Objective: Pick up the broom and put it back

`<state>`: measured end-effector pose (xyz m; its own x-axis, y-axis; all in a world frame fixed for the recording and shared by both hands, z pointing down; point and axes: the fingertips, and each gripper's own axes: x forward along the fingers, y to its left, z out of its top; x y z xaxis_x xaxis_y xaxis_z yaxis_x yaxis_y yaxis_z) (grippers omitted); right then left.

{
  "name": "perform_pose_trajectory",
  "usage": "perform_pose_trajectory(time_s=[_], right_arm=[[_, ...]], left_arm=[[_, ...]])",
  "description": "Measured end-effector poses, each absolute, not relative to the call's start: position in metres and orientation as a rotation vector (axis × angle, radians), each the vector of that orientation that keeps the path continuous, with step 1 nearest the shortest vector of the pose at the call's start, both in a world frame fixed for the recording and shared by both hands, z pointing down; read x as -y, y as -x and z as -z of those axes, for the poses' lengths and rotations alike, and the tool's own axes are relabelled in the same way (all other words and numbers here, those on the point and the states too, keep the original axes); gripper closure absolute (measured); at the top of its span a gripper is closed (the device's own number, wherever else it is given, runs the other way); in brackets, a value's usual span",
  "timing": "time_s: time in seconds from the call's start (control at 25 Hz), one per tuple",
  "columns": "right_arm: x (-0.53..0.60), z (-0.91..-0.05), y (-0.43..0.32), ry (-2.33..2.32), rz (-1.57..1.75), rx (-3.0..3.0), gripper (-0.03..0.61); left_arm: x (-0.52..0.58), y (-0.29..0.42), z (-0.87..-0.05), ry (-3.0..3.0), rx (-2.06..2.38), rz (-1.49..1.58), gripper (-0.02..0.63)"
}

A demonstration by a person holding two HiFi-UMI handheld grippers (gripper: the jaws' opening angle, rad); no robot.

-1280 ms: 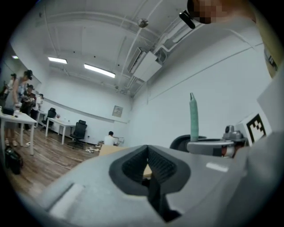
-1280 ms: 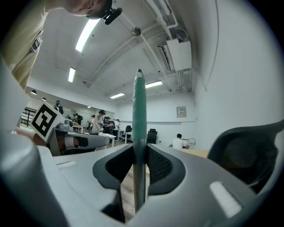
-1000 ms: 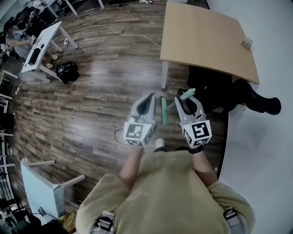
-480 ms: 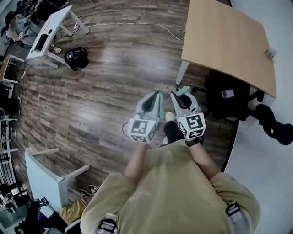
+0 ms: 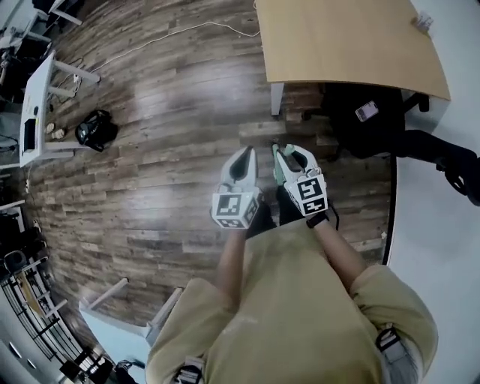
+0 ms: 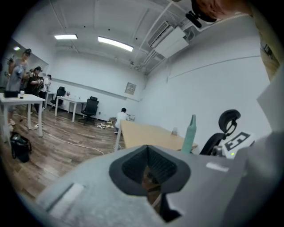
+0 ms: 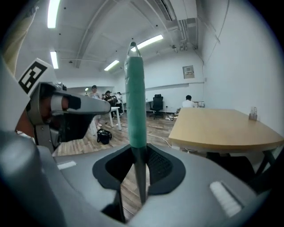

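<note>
Lower now, the right gripper [image 5: 288,156] pinches its fingers on the likely light, stiff broom [image 7: 134,88] below its teal grip; left gripper [image 5: 241,160] closed, empty.

No legible word, number or brand was recorded in any view.

- Left cube [image 5: 235,209] on the left tongs [image 5: 244,154] and right cube [image 5: 311,194] on the right tongs [image 5: 289,154] bore black-and-white square marker patterns. These were blocks only, with no letters or digits.
- The framed plaque [image 7: 188,72] on the far wall [image 7: 173,75] was too small to read.
- The small object [image 5: 424,21] at the far right corner of the table [image 5: 337,45] had no print that could be resolved.
</note>
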<state>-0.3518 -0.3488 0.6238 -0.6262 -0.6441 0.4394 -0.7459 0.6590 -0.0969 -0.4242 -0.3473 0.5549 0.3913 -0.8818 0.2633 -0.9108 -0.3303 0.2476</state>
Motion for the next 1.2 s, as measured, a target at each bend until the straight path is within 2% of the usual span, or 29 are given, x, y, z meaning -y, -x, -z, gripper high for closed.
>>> perform_pose_trajectory(time_s=[0.2,0.56,1.2], right_arm=[[0.378,-0.684,0.329,-1.261,-0.474,2.345,0.489],[0.415,-0.787,0.312,-1.275,-0.632,2.195,0.489],[0.488,-0.909,0.343,-0.994,-0.714,2.228,0.488]], left_arm=[[0.367,0.412,-0.597,-2.357,1.436,-0.172,0.612],[0.418,0.415,-0.679,-2.271,1.375,-0.249,0.612],[0.471,0.424,-0.773,-2.197,1.327,-0.31,0.612]])
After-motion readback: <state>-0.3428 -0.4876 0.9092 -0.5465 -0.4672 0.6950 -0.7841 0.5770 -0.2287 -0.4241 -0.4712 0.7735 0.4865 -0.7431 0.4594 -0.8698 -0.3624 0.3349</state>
